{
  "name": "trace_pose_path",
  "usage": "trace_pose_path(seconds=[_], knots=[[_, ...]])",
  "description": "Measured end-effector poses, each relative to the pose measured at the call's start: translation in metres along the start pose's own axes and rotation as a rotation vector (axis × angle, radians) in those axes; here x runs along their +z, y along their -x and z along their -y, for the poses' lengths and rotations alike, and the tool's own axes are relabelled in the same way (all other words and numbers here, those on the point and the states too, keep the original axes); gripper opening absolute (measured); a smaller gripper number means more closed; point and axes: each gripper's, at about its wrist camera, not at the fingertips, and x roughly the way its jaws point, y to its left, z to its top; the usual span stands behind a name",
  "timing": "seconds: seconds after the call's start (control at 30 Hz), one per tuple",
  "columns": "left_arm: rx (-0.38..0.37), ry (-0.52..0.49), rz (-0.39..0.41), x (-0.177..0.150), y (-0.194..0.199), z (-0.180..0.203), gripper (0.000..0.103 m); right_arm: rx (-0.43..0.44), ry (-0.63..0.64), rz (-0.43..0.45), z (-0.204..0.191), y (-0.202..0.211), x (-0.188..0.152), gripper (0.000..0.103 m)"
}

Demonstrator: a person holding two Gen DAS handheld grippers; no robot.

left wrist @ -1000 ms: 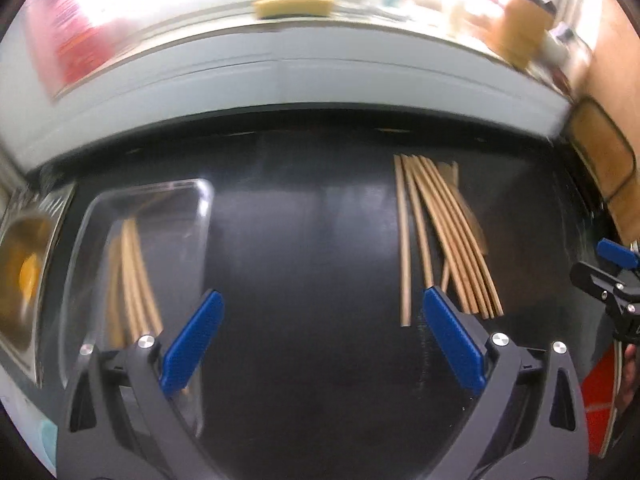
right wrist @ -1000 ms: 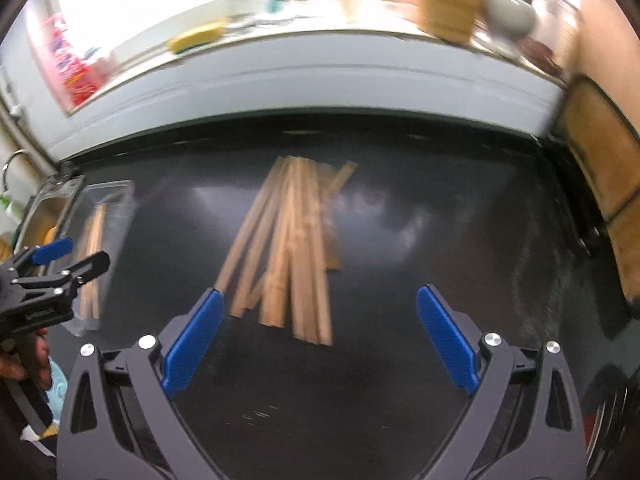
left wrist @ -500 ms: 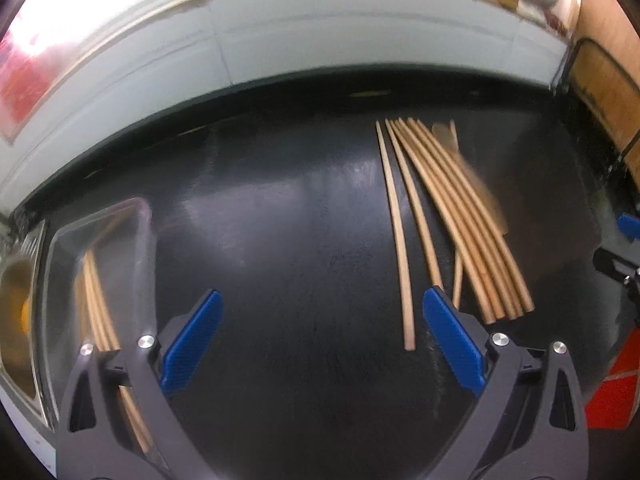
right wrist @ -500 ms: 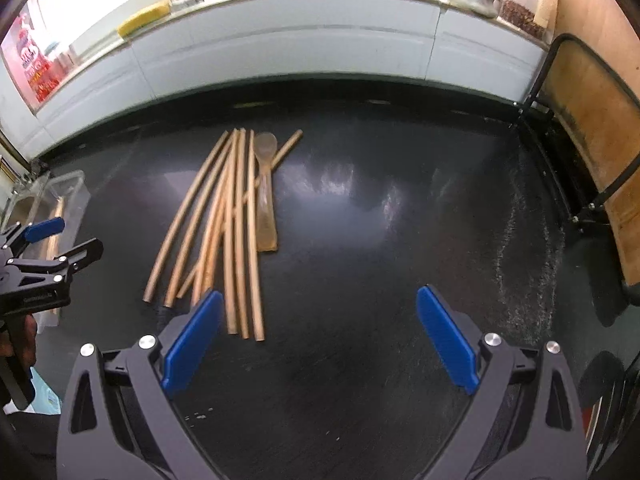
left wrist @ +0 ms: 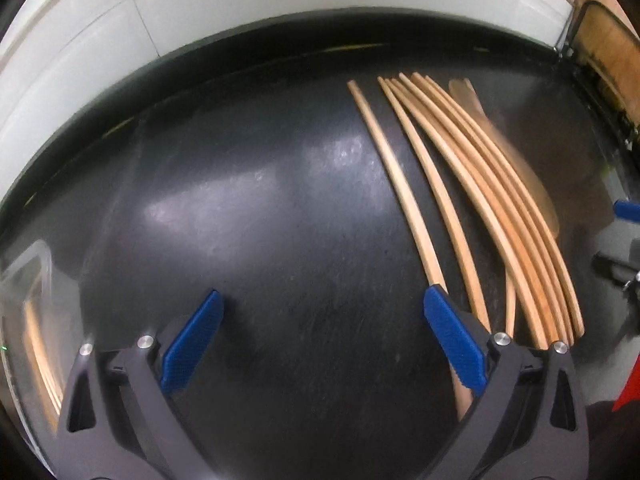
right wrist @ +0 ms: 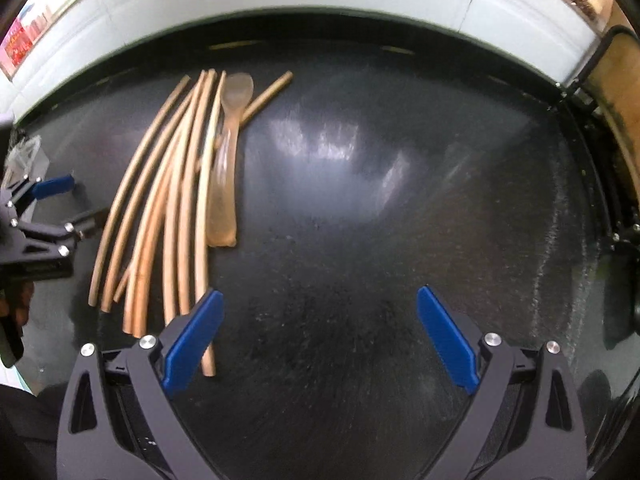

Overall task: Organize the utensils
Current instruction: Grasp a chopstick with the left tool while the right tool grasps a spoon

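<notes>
Both tongs, left [left wrist: 322, 324] and right [right wrist: 318, 320], dropped closer to chopsticks [right wrist: 176, 200].

Glossy black bench [right wrist: 360, 208] reflects light; matt wooden chopsticks [right wrist: 176, 200]; a translucent plastic-looking spoon [right wrist: 226, 168]; clear plastic tray [left wrist: 28, 280].

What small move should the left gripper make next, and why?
Probably nudge the left gripper right, to straddle the outermost wooden chopstick, then close. Both grippers are open and empty, and its right finger already overlaps that stick's near end. The clear plastic tray already holds some chopsticks.
</notes>
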Motion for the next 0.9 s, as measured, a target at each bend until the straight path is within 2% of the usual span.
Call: trace_pose_path(seconds=[0.1,0.23,0.4,0.5,0.63,0.77,0.9], knots=[[-0.006,-0.022,0.017,0.007,-0.004,0.003,0.098,-0.004,0.040,-0.008,-0.005,-0.009,0.002,0.094],[-0.006,-0.031,-0.009,0.017,-0.007,0.005,0.097,0.010,0.071,-0.040,-0.010,-0.021,0.010,0.094],[-0.055,0.021,0.006,0.028,0.003,0.003,0.097,0.036,0.068,-0.050,-0.008,-0.022,0.010,0.094],[-0.037,-0.010,-0.025,0.029,-0.008,0.007,0.098,0.040,0.074,-0.040,-0.010,-0.023,0.008,0.094],[-0.060,0.019,-0.014,0.029,-0.011,0.005,0.098,0.046,0.091,-0.025,-0.020,-0.021,0.004,0.094],[-0.058,0.000,0.000,0.031,-0.014,0.004,0.098,0.051,0.101,0.011,-0.030,-0.023,0.012,0.094],[-0.030,-0.001,-0.017,0.038,-0.012,0.010,0.098,0.040,0.054,0.018,-0.030,-0.027,0.029,0.094]])
